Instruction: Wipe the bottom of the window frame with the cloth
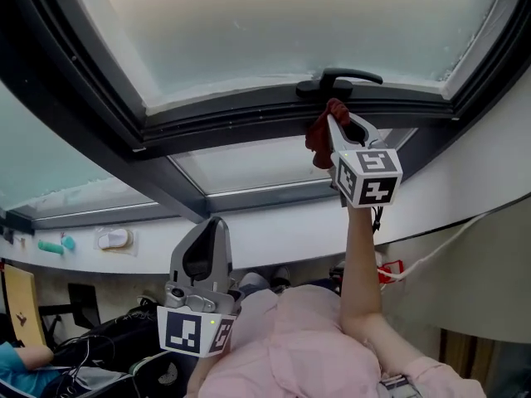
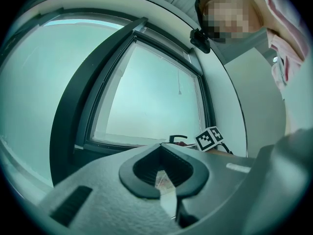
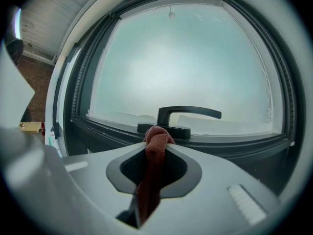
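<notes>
Near handle (image 3: 188, 112) | right gripper (image 3: 156, 133) jaws clamp cloth (image 3: 154, 153) | left gripper (image 2: 161, 148) jaws together; low in head view

On the white ledge (image 1: 274, 232) at lower left I see two small teal objects (image 1: 51, 245) side by side, with a white rounded thing (image 1: 114, 239) just beside them. Below, black cables (image 1: 108, 334) tangle near a wooden board (image 1: 21, 305), and a person's blue sleeve (image 1: 12, 361) shows in the corner. A white cord (image 1: 440, 245) runs to a red item (image 1: 392, 269). A black lever handle (image 1: 340, 80) sits under the frosted pane (image 1: 290, 23).
</notes>
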{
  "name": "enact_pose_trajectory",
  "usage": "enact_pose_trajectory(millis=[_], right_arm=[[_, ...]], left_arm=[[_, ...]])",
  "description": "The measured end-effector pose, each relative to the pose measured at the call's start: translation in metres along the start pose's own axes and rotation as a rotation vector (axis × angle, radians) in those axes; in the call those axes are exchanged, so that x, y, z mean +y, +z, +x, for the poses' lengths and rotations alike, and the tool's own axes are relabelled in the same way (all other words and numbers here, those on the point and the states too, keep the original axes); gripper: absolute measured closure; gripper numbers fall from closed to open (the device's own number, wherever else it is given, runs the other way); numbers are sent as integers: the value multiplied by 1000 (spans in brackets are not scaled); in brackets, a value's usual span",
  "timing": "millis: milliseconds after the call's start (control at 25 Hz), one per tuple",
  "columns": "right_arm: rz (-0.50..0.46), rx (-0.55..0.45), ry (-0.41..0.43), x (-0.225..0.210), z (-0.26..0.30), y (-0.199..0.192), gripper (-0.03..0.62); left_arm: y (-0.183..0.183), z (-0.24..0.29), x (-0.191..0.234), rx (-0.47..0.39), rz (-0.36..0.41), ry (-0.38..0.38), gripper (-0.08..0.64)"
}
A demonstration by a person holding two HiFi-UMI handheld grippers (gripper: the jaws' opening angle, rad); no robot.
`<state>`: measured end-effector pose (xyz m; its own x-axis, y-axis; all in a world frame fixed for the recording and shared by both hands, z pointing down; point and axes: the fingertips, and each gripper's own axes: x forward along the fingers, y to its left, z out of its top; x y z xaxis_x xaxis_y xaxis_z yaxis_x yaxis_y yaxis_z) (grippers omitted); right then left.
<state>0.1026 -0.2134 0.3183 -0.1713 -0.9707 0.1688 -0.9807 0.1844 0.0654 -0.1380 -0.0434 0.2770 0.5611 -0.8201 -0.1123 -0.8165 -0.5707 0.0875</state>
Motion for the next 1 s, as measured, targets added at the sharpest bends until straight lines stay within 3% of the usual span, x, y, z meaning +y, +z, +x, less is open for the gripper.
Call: enact_pose_trajectory(millis=[320, 720, 1000], right_arm=[[-179, 8, -204, 13, 6, 3, 549], [-133, 14, -228, 7, 0, 1, 549], [-110, 24, -292, 7, 0, 3, 549]], left_arm=[[-5, -16, 11, 13, -6, 1, 560], [-5, -14, 6, 65, 9, -76, 560], [-11, -21, 14, 112, 2, -110, 560]])
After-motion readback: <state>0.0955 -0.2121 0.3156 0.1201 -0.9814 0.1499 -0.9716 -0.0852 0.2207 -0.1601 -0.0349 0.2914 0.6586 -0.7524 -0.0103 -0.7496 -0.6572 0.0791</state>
